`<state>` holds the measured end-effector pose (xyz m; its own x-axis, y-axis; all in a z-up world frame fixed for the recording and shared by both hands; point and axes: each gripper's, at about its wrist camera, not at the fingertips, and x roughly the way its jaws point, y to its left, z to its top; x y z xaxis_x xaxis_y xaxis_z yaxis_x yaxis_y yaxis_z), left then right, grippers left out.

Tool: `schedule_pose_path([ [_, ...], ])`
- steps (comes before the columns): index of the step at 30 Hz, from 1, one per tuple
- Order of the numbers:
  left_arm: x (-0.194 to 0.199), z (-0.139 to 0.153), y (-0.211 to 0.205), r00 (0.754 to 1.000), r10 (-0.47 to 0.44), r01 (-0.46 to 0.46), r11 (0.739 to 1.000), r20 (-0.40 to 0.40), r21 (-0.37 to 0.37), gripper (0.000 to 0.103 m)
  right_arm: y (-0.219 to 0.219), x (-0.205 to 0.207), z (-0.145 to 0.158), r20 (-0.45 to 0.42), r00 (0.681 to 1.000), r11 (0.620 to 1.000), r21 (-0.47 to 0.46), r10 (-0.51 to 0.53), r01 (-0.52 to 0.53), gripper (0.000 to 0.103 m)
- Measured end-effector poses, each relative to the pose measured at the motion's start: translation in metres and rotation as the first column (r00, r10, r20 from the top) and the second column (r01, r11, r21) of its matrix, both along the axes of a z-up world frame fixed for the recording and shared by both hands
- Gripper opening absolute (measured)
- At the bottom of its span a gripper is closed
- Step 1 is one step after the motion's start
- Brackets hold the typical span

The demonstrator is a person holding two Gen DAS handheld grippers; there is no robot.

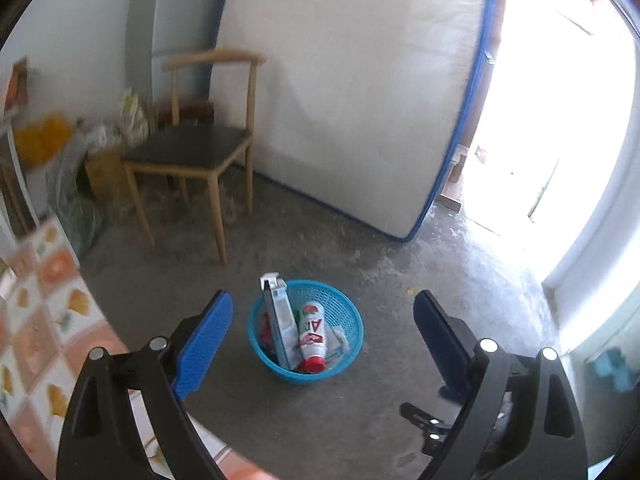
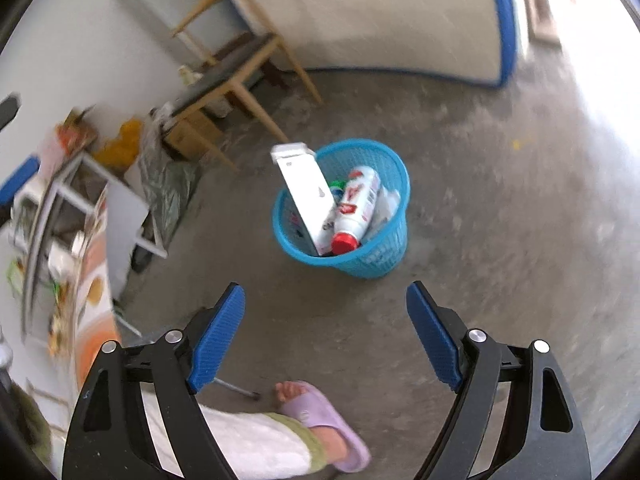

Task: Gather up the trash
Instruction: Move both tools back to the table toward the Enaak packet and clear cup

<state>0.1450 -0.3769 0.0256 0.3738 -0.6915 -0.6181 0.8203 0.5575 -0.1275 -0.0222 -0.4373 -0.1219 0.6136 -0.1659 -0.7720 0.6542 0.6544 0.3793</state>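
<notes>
**Both tools empty above a filled basket: where the trash lies**

We see the blue basket (image 1: 306,330) standing upright on the concrete floor (image 1: 360,420), ahead of and below both tools. In the left wrist view it sits almost centred between the two blue pads, slightly toward the left one. In the right wrist view it lies ahead and a little right of centre (image 2: 342,208), well clear of the fingertips.

The left tool (image 1: 322,320) has its jaws spread wide apart and holds nothing. The right tool (image 2: 326,316) is likewise spread wide and empty.

Inside the basket a white carton (image 2: 306,196) stands on end against the left wall, its top flap rising above the rim. A white bottle with a red cap (image 2: 354,210) leans beside it, cap down toward the near rim, long axis running from near to far. Smaller scraps lie beneath; we cannot identify them.

We judge neither tool clearly nearer to the basket. No loose trash shows on the open floor around it. The patterned worktop (image 1: 44,312) lies at the left edge of both views, so the left tool seems better placed for anything remaining there.

A sandalled foot (image 2: 320,420) stands just below the right tool.
</notes>
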Motion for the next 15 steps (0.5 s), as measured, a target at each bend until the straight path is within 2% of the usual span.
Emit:
schedule_pose_path([
  [3,-0.017,0.013,0.029,0.999,-0.005,0.006,1.000,0.032,-0.026,0.091,0.026,-0.003,0.030,0.033,0.999,0.991,-0.126,0.042,-0.037,0.095],
  [6,-0.026,0.025,0.059,0.999,0.015,-0.013,0.998,0.032,-0.056,0.091,0.056,-0.005,0.056,0.055,0.996,0.966,-0.251,0.074,-0.058,0.095],
  [9,-0.030,0.035,0.090,0.998,0.056,-0.053,0.995,0.032,-0.080,0.091,0.080,0.000,0.071,0.043,0.992,0.937,-0.334,0.122,-0.101,0.095],
  [13,-0.034,0.043,0.140,0.990,0.127,-0.121,0.988,0.060,-0.100,0.093,0.108,0.004,0.090,0.047,0.980,0.891,-0.428,0.194,-0.155,0.095],
  [15,-0.033,0.044,0.167,0.984,0.167,-0.160,0.982,0.057,-0.101,0.094,0.122,0.004,0.100,0.053,0.974,0.881,-0.438,0.221,-0.176,0.095],
])
